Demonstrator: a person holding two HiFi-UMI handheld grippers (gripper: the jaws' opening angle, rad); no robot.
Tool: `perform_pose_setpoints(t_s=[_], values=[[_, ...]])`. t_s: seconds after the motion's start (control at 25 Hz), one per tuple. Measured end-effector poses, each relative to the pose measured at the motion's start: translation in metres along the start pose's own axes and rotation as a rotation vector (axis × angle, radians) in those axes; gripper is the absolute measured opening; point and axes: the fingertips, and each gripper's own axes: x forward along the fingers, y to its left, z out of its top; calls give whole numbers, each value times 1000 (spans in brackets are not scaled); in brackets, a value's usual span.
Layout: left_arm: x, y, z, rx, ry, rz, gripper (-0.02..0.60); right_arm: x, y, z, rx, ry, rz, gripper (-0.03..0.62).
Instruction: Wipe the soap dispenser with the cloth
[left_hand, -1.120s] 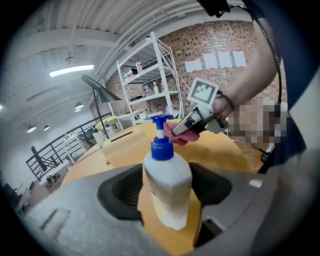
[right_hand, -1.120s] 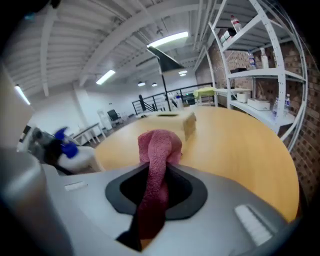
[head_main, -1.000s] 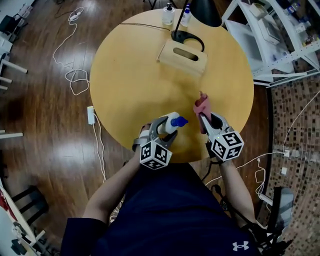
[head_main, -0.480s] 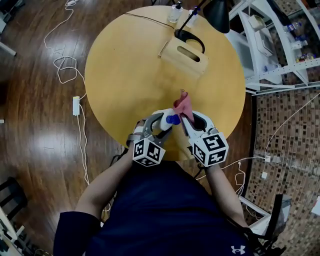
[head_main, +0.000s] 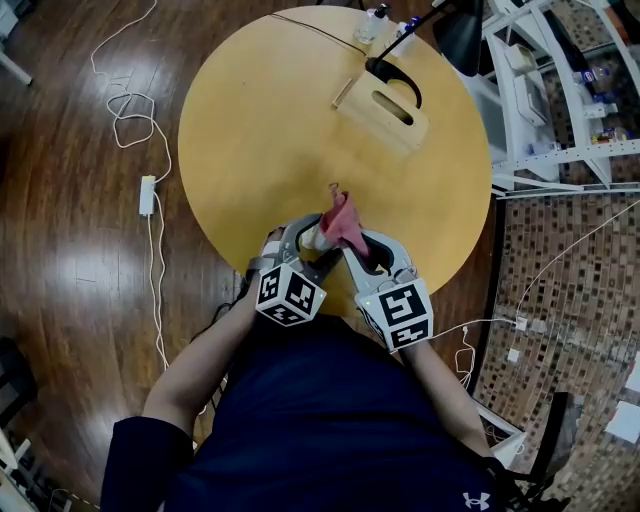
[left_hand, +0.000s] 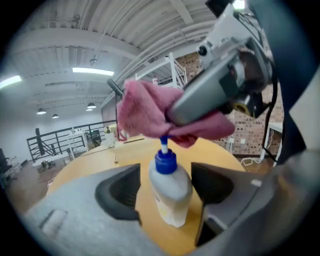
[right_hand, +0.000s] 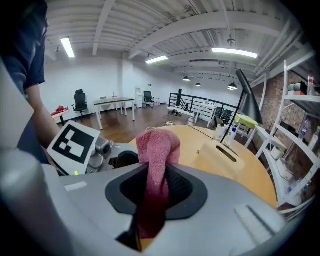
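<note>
A white soap dispenser (left_hand: 170, 192) with a blue pump lies between the jaws of my left gripper (left_hand: 167, 187), pump pointing away. The pads rest against its sides, and the jaws have just been opening a little with the bottle still between them. My right gripper (right_hand: 155, 192) is shut on a pink cloth (right_hand: 156, 150). In the left gripper view the cloth (left_hand: 150, 112) drapes over the pump's tip. In the head view both grippers meet over the near edge of the round wooden table (head_main: 260, 130), left gripper (head_main: 305, 240) beside right gripper (head_main: 352, 245), with the cloth (head_main: 342, 222) hiding most of the dispenser (head_main: 316, 236).
A wooden box (head_main: 385, 105) with a slot sits at the table's far side by a black lamp base (head_main: 395, 78). Two small bottles (head_main: 372, 22) stand at the far edge. White shelving (head_main: 560, 100) is to the right. Cables (head_main: 130, 120) lie on the floor to the left.
My right gripper has swung left with the cloth, from beside the dispenser onto its pump. The left gripper, still holding the bottle, shifted slightly toward it.
</note>
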Motion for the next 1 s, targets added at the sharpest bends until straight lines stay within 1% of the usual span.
perform_pose_setpoints(t_s=[0.04, 0.12, 0.2, 0.28, 0.36, 0.4, 0.48, 0.56, 0.64, 0.76, 0.84, 1.0], values=[[-1, 2, 7, -7, -13, -1, 325, -1, -1, -1, 13, 4, 1, 74], [2, 2, 14, -27, -16, -19, 318, -3, -3, -8, 38, 20, 1, 74], [7, -3, 16, -46, -31, -50, 223, -5, -8, -11, 50, 29, -13, 74], [8, -5, 18, -39, -59, -55, 218, -14, -21, 6, 22, -13, -74, 74], [7, -6, 19, -31, -86, -48, 216, -23, -31, 30, -40, -71, -143, 74], [6, -5, 18, -34, -96, -44, 216, -23, -30, 38, -69, -83, -146, 74], [3, -3, 16, -50, -105, -38, 215, -11, -12, 38, -113, -55, -90, 74], [2, -1, 15, -61, -104, -42, 215, 6, 2, 22, -144, 2, -41, 74], [2, -2, 16, -53, -105, -44, 213, 16, -3, 13, -137, 20, -51, 74], [3, -2, 18, -47, -103, -38, 213, 16, -18, 12, -79, 27, -78, 72], [3, -1, 17, -55, -92, -32, 213, 11, -16, 8, -62, 37, -72, 72], [3, -2, 15, -49, -83, -23, 212, 5, 2, 3, -119, 48, -62, 72]])
